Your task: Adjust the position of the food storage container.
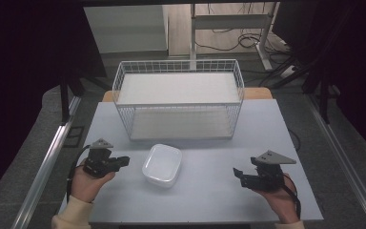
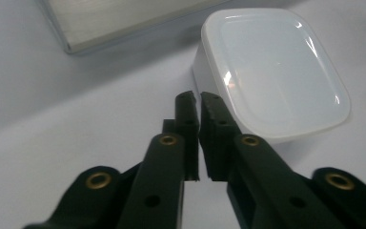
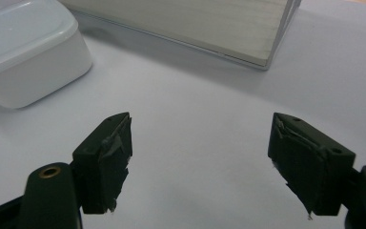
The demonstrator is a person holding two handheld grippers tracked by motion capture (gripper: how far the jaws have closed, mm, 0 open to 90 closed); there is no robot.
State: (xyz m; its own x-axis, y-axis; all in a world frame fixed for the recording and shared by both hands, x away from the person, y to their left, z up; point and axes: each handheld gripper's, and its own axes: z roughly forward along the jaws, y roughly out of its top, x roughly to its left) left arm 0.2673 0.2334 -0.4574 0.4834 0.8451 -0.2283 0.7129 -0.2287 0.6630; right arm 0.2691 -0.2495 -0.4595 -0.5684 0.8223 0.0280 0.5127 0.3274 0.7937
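A: What lies on the counter (image 1: 209, 191) in the high view?
B: A white lidded plastic box (image 1: 162, 165) sits near the middle, just in front of a white wire basket (image 1: 178, 98) at the far side. The basket has two flat white shelves, one at the top and one at the bottom. The box stands apart from the basket.

A: Where is the left hand-held gripper (image 1: 122, 161)?
B: It is held in the person's left hand (image 1: 88, 183), just left of the box, and points toward it. In the left gripper view its jaws stand almost together, with only a thin slit between them and nothing in it. Their tips reach close to the near corner of the box (image 2: 271, 71); whether they touch it cannot be told.

A: And the right hand-held gripper (image 1: 238, 175)?
B: It is held in the person's right hand (image 1: 281, 195), well to the right of the box, with its tips pointing left. In the right gripper view its jaws stand wide apart over bare counter (image 3: 200, 143) and hold nothing. The box (image 3: 26, 52) shows at the upper left of that view, and the lower edge of the basket (image 3: 195, 24) runs along the top.
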